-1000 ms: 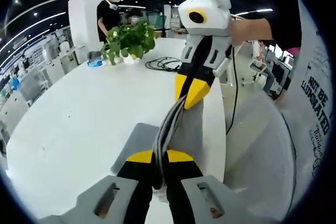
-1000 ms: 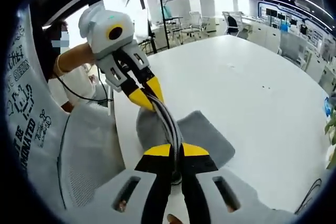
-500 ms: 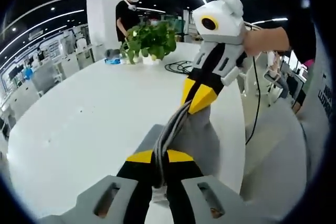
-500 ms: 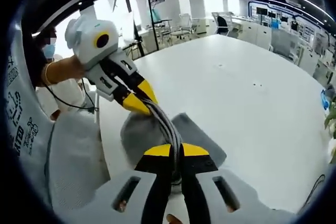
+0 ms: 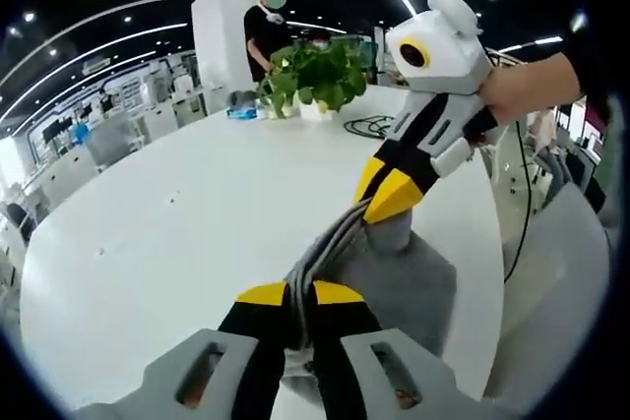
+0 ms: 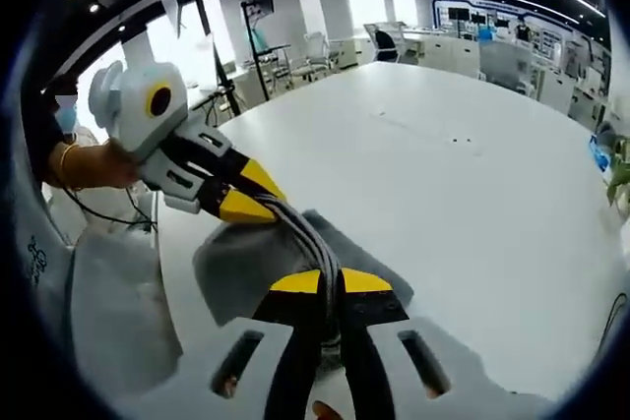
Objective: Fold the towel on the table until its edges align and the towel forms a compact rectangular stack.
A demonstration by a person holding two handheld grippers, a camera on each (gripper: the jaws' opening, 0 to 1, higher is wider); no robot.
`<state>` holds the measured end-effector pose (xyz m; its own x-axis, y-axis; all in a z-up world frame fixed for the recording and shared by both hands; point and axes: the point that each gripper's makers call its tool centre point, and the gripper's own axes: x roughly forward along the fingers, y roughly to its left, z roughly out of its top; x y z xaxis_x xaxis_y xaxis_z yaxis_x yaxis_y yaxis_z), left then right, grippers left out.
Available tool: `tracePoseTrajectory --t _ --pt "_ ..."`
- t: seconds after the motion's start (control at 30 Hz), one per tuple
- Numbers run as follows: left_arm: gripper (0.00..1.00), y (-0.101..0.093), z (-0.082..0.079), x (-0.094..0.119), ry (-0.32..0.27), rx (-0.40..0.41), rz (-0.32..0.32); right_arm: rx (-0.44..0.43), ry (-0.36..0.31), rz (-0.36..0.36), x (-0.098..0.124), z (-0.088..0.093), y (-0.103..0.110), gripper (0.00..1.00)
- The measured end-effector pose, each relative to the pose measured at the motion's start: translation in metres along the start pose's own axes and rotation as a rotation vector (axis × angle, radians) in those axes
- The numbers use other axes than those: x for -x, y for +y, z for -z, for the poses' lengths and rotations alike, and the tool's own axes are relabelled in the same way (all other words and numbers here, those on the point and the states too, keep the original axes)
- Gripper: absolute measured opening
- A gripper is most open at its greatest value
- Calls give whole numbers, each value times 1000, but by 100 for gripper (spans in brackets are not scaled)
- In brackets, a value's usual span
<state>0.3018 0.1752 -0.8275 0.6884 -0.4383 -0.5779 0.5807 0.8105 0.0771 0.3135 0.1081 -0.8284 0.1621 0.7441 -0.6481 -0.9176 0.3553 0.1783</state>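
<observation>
Both grippers have carried the towel farther out over the table since the earlier frames, and more grey cloth now lies on the white surface beneath them.

Left gripper view: the left gripper (image 5: 299, 294) has its yellow-tipped jaws pressed together on a bunched edge of the grey towel (image 5: 404, 287). The pinched layers run as a taut, ridged strand up and to the right to the right gripper (image 5: 386, 199), whose yellow jaws are also closed on that edge, held by a hand (image 5: 527, 86) coming in from the right. Below the strand the towel spreads on the white table (image 5: 177, 233) near its right-hand border; a second ago it hung as a narrower fold there. Compared with that earlier frame, the potted plant (image 5: 317, 73) at the far end of the table sits more toward the middle of the picture, with a black cable (image 5: 371, 126) coiled beside it and a person (image 5: 266, 36) in black standing behind.

Right gripper view: the right gripper (image 6: 326, 287) clamps the same bunched edge, jaws shut tight on it. The strand leads up and left to the left gripper (image 6: 251, 206), closed on it too, now lower and more level than before. The towel (image 6: 246, 263) lies draped on the table (image 6: 443, 194) under both grippers, close to the near edge.
</observation>
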Motion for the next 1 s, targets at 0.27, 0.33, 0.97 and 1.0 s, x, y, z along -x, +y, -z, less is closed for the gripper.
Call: tracePoseTrajectory --t 0.27,0.33,0.97,1.0 --pt "8 7 18 -19 29 27 -5 -4 29 9 -19 13 -10 3" --pt "9 8 22 -24 36 34 -7 7 39 12 -24 15 -14 3" --pt "13 14 46 -50 100 22 19 21 78 39 -48 29 -34 4" --pt "14 15 46 -51 100 21 19 20 79 40 -49 29 -35 4"
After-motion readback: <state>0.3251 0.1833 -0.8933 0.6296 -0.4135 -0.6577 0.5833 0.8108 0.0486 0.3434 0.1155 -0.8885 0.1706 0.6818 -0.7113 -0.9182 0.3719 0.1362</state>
